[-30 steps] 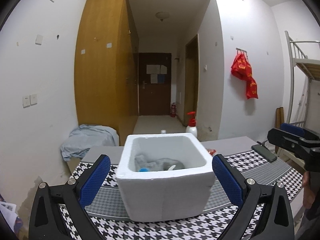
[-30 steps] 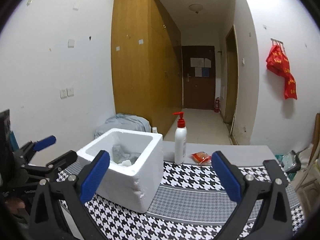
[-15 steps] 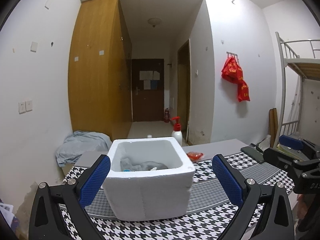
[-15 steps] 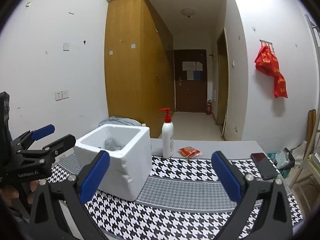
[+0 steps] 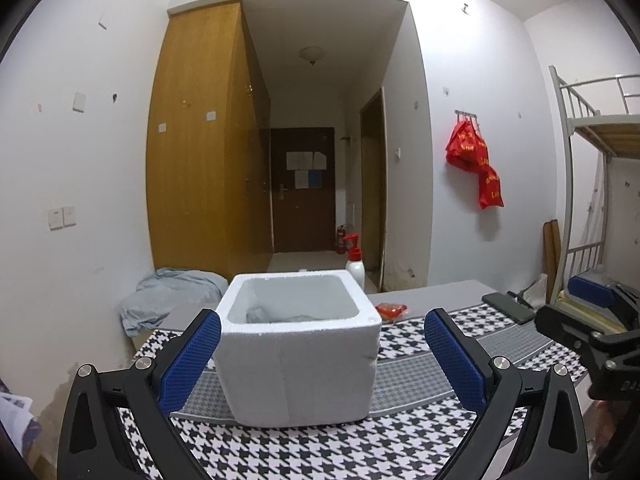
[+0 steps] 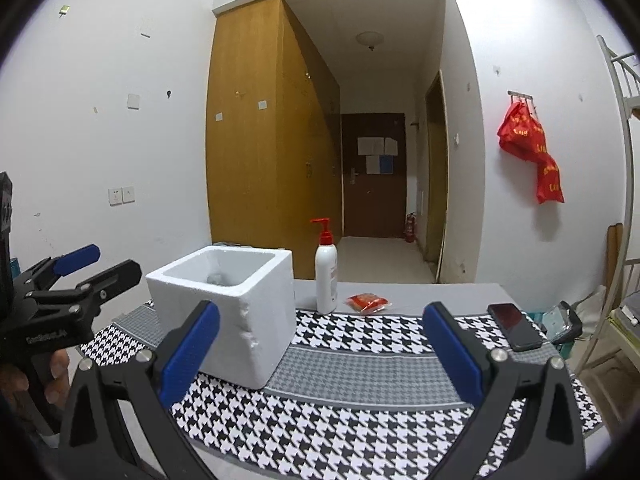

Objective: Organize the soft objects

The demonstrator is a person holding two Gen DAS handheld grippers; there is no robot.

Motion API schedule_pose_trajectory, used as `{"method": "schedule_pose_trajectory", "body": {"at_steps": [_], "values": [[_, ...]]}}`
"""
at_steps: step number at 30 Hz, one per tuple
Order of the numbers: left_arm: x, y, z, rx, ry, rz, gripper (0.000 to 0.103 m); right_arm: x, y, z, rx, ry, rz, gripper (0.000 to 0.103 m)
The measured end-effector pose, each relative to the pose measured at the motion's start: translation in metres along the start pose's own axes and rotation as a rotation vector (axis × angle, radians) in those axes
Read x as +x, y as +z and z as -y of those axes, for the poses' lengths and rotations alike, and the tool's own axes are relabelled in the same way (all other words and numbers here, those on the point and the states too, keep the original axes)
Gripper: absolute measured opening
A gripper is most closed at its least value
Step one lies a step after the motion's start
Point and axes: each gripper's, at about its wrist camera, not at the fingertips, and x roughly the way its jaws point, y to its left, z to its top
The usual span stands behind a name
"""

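I have the left gripper (image 5: 320,356) up off the desk with its blue-padded fingers (image 5: 190,362) spread wide, nothing between them; the white square foam box (image 5: 298,354) sits in front of the gap, not touched. My right gripper (image 6: 320,354) is likewise wide open and empty, above the black-and-white houndstooth cloth (image 6: 360,420) that covers the grey desk (image 6: 440,292).

The foam box stands upright on the cloth toward the left side of the desk, open top. Inside it, low down, I see crumpled grey soft fabric (image 5: 276,315); only a scrap shows from the right view.

Just behind and right of the box stands a white pump bottle with red nozzle (image 6: 326,274), upright. Near it, a small red plastic packet (image 6: 368,303) lies flat at the cloth's far edge. A black smartphone (image 6: 514,326) lies flat near the right end.

A hand (image 6: 24,384) holds the left gripper's handle at the left border of the right view.
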Motion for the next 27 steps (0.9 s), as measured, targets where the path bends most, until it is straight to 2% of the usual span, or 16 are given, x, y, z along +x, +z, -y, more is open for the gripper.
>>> {"method": "schedule_pose_trajectory", "body": {"at_steps": [10,17,20,27], "values": [[-0.016,-0.022,0.001,-0.01,0.032,0.01,0.102,-0.009,-0.019,-0.009,-0.006,-0.035,0.01,0.103],[-0.027,-0.038,-0.002,-0.019,0.044,0.028,0.102,-0.013,-0.033,-0.017,-0.004,-0.021,0.002,0.103],[-0.028,-0.044,-0.005,-0.04,0.04,0.016,0.102,-0.016,-0.038,-0.02,-0.011,-0.009,-0.008,0.103],[-0.036,-0.057,0.001,-0.015,0.038,-0.004,0.102,-0.021,-0.047,-0.025,-0.023,-0.019,-0.027,0.103]]}}
